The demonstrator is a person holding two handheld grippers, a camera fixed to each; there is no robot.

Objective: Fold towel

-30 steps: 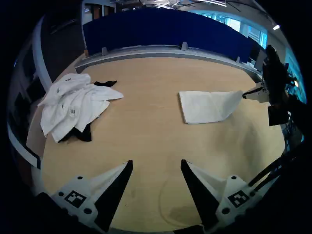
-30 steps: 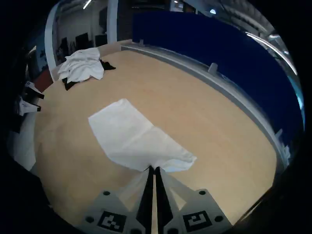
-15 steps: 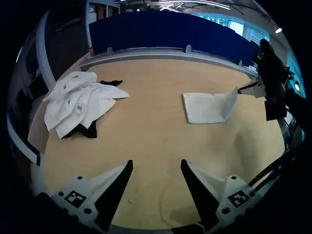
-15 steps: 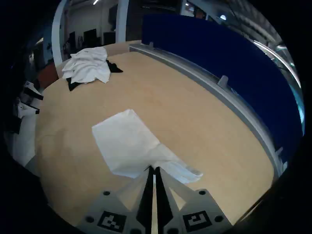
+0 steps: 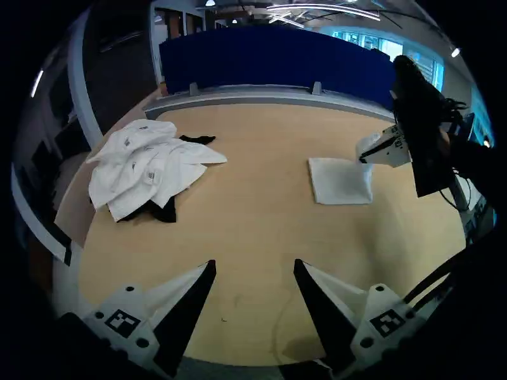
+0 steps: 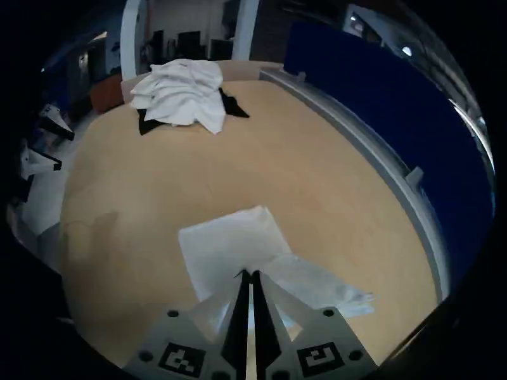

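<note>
**Right gripper pinches a corner of the towel**

Right gripper (image 6: 247, 273) has its two fingers pressed together on a corner of the white towel (image 6: 228, 250). That corner is lifted up off the table (image 5: 253, 190). The other part of the towel lies flat on the wood, folded into a neat square. In the left gripper view the towel sits far over on the right side of the table, and a dark sleeve (image 5: 421, 120) holds the right gripper above it.

The left gripper (image 5: 254, 262) has its fingers wide apart with nothing between them. It hangs over the near edge of the table, well apart from the towel.

A pile of white cloths (image 5: 142, 168) lies crumpled on the far left part of the table. A black cloth (image 5: 161, 212) peeks out from under the pile. The pile is well apart from the towel, and nothing stands between them.

There is a lot of bare wood in the middle of the table and in front of the left gripper. The towel lies near the right edge of the table, but not over it.

The table is light wood, smooth and wide. A grey strip (image 5: 266, 95) runs along its back edge. Behind the strip stands a dark blue screen (image 5: 272, 60). Past the screen there are bright windows and ceiling lights.
</note>
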